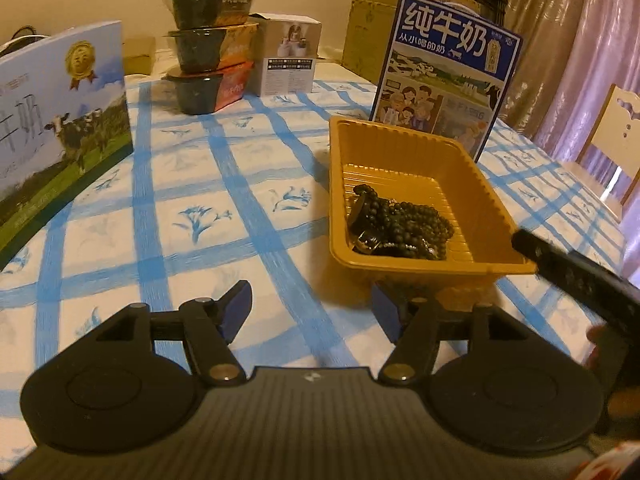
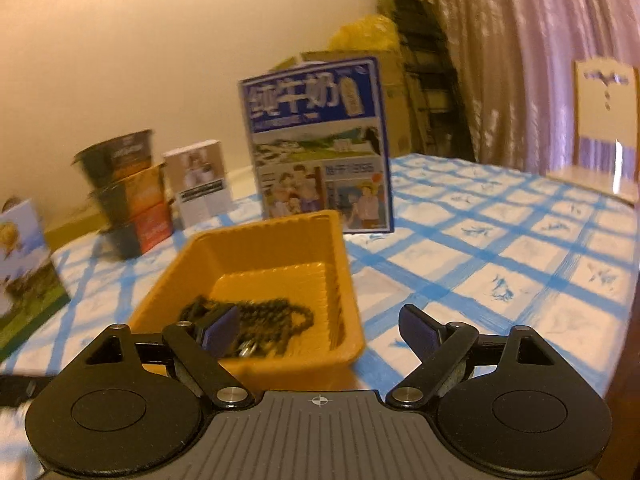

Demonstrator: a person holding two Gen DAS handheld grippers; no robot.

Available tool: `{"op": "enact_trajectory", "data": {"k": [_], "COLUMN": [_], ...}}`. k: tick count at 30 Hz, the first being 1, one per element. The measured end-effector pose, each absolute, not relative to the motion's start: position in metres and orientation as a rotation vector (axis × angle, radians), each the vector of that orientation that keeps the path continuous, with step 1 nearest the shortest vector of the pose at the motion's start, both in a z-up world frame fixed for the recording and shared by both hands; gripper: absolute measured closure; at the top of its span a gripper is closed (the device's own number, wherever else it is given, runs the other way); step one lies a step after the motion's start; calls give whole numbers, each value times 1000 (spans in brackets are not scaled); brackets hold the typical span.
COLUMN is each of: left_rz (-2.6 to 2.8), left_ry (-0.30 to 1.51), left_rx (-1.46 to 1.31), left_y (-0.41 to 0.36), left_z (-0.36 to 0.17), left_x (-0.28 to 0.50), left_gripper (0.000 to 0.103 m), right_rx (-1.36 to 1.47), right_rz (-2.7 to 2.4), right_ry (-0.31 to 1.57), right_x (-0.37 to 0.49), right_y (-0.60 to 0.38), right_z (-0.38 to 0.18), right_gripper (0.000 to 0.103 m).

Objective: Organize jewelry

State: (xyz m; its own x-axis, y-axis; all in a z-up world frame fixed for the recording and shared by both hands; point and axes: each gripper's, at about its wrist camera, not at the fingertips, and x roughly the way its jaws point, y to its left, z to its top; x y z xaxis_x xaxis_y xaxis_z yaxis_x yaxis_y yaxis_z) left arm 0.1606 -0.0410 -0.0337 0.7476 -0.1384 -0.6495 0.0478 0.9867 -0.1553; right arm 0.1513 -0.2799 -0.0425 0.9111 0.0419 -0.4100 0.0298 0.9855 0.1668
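Note:
An orange plastic tray [image 1: 416, 148] sits on the blue-checked tablecloth; inside lies a heap of dark beaded jewelry [image 1: 400, 224]. My left gripper [image 1: 312, 312] hovers open over the cloth just in front of the tray's near left corner, with nothing between its fingers. The other gripper's black body juts in at that view's right edge. In the right wrist view the same tray [image 2: 264, 248] holds the beads [image 2: 264, 316]. My right gripper [image 2: 320, 330] stands wide open above the tray's near edge, and its jaws are empty. That view is blurred by motion.
A blue milk carton [image 1: 444, 72] stands upright right behind the tray. A stack of three dark bowls [image 1: 208, 48], a small white box [image 1: 288, 56] and a large milk box [image 1: 60, 120] line the far and left sides. A chair [image 1: 608, 140] stands at the table's right.

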Motion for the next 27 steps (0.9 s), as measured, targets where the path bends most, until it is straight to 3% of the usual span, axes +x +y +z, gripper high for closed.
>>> {"op": "enact_trajectory", "data": {"k": [8, 27], "left_rz": [-87, -116], "left_ry": [751, 805], "left_rx": [-132, -27], "left_y": [-37, -37], "left_z": [-32, -48], "left_x": [128, 64], "left_gripper": [40, 40], "right_rx": [186, 87], "right_rz": [134, 198], "right_ry": [675, 739], "right_x": [116, 58], "right_y": [-263, -239], "right_z": [-46, -42], "right_gripper": [16, 16]}}
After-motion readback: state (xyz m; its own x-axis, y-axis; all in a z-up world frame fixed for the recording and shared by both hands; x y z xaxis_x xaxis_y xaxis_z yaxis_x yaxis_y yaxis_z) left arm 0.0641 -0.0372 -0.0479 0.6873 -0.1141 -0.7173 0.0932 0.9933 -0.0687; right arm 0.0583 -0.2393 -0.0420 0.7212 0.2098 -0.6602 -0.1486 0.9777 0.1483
